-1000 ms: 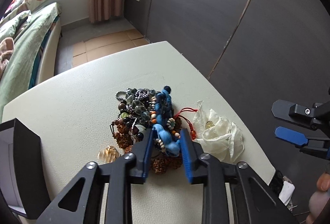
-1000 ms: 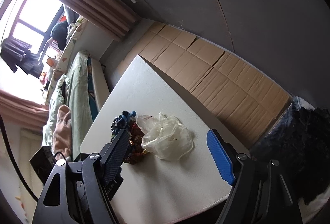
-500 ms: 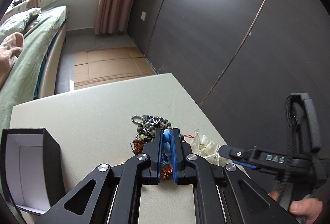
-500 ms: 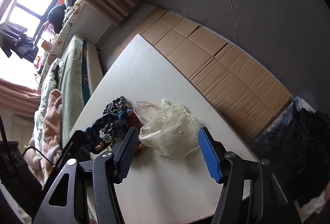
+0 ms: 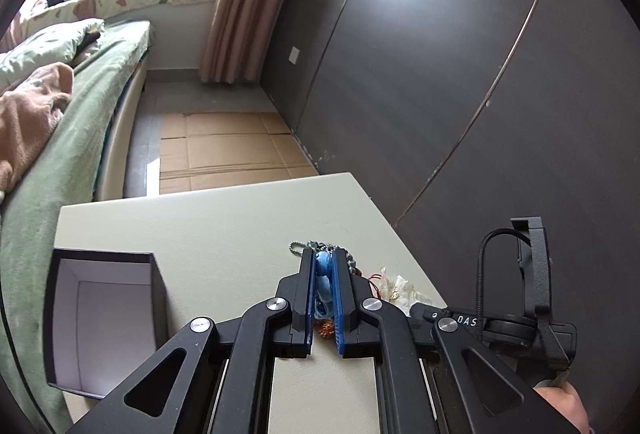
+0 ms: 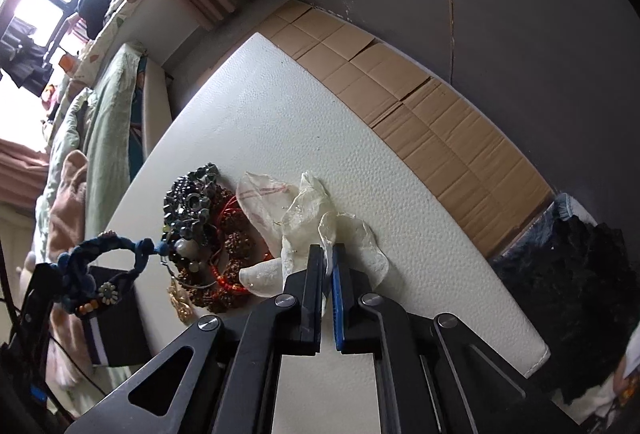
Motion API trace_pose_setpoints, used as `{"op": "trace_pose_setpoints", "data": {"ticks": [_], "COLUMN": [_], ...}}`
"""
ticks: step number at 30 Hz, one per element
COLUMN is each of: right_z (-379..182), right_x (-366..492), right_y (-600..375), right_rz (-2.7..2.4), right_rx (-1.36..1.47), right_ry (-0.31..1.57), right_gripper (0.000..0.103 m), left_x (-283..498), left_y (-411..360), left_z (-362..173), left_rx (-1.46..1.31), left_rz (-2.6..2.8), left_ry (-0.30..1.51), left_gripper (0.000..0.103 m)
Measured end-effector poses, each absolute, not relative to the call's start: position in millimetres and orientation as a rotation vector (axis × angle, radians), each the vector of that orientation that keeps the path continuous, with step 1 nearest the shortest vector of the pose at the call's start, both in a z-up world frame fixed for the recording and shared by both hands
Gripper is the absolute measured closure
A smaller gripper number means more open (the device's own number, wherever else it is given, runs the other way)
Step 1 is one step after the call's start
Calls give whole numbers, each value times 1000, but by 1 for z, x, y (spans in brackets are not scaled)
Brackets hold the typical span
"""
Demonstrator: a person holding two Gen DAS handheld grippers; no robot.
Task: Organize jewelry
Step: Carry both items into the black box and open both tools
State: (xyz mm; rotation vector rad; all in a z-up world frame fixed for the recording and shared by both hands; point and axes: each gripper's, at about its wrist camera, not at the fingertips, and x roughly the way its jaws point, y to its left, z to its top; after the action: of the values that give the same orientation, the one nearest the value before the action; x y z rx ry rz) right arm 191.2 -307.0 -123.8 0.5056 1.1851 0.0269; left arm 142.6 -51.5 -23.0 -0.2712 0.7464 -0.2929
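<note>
My left gripper (image 5: 323, 254) is shut on a blue braided bracelet (image 5: 324, 276) and holds it up off the jewelry pile (image 6: 204, 230). In the right wrist view the bracelet (image 6: 106, 256) hangs at the left, above the pile's dark beads, brown seed beads and red cord. My right gripper (image 6: 328, 252) is shut on a fold of the sheer white organza pouch (image 6: 304, 210), which lies on the white table (image 6: 280, 106) beside the pile. In the left wrist view most of the pile is hidden behind the fingers. An open black box (image 5: 104, 314) with a white inside stands at the table's left.
The table's far edge and right edge drop to a floor with flattened cardboard (image 5: 224, 154). A green-covered bed (image 5: 60, 138) runs along the left and a dark wardrobe wall (image 5: 440, 74) stands on the right. Dark clothing (image 6: 580, 274) is heaped past the table's corner.
The left gripper closed on the blue bracelet and rose with it off the pile. The right gripper came down and closed from wide open onto the pouch.
</note>
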Motion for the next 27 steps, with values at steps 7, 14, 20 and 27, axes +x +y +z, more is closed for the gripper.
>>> {"op": "trace_pose_setpoints", "data": {"ticks": [7, 14, 20, 27], "right_z": [-91, -65, -47, -20], "right_x": [179, 166, 158, 153], "right_y": [-295, -272, -241, -195], "right_rz": [161, 285, 376, 501], "right_rx": [531, 516, 487, 385], "right_ry": [1032, 921, 863, 800], "right_gripper": [99, 99, 99, 99], "left_x": [126, 107, 94, 84], "left_y": [-28, -3, 21, 49], "left_z": [-4, 7, 10, 13], "left_rx": [-292, -311, -334, -362], "left_rz": [-262, -210, -165, -120], "left_ry": [692, 648, 632, 605], "left_gripper": [95, 96, 95, 95]}}
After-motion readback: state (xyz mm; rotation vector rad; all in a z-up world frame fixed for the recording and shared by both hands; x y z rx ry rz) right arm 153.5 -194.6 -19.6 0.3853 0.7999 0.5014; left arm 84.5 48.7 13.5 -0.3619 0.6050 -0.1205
